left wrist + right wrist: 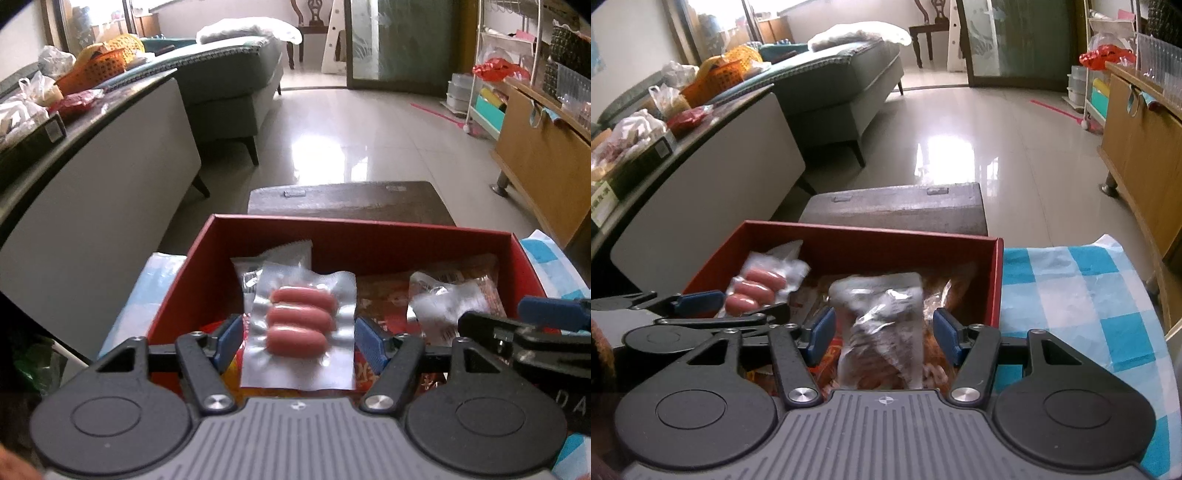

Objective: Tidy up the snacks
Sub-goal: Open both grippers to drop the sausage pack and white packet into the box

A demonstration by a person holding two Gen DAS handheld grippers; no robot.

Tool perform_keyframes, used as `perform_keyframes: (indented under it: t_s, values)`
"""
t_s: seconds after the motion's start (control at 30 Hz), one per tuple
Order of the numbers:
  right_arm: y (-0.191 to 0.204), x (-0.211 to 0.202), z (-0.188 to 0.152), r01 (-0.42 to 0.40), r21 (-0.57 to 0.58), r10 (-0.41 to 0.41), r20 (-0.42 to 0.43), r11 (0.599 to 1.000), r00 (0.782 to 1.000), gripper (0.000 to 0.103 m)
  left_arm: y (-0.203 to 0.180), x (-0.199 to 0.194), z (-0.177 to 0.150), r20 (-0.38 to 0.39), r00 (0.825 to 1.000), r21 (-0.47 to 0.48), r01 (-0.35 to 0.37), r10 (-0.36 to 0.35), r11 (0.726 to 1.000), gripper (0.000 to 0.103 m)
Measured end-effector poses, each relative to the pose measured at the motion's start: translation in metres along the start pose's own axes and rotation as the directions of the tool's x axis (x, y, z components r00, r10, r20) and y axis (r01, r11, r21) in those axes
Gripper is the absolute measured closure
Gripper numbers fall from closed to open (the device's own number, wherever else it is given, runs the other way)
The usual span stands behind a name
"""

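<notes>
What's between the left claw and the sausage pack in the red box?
Nothing visible. The sausage pack lies on top of the other snacks in the red box, directly between the left claw pads, uncovered.

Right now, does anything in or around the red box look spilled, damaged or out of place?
Nothing stands out. The sausage pack and the clear snack bag lie loosely inside the red box, both sealed and intact, and nothing has spilled onto the checked cloth.

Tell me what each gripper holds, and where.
Cannot tell: the left gripper flanks the sides of the sausage pack, the right gripper those of the silver packet.
</notes>
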State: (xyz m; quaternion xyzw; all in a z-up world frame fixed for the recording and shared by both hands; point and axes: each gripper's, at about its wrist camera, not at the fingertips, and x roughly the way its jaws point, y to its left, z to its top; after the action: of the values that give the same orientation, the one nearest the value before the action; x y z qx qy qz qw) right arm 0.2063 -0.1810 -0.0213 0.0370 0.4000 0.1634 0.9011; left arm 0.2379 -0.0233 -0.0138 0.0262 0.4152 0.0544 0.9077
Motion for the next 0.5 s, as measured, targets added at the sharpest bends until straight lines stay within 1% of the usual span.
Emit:
perform_keyframes:
  t_s: [0.2, 0.27, 0.5]
  values:
    - [0.003, -0.005, -0.003, 0.002, -0.002, -0.002, -0.01, 1.0, 1.0, 0.036, 0.005, -0.014, -0.001, 0.006, 1.0, 0.012, 0.006, -0.006, 1.0, 0.039]
    - [0.004, -0.009, -0.003, 0.004, 0.004, -0.004, 0.001, 1.0, 1.0, 0.036, 0.005, -0.019, -0.002, 0.008, 1.0, 0.017, 0.007, -0.007, 1.0, 0.038]
    - [0.007, -0.033, -0.009, 0.003, 0.014, -0.004, 0.034, 1.0, 0.999, 0.031, 0.015, -0.048, -0.008, 0.035, 0.999, -0.006, 0.01, -0.01, 1.0, 0.036]
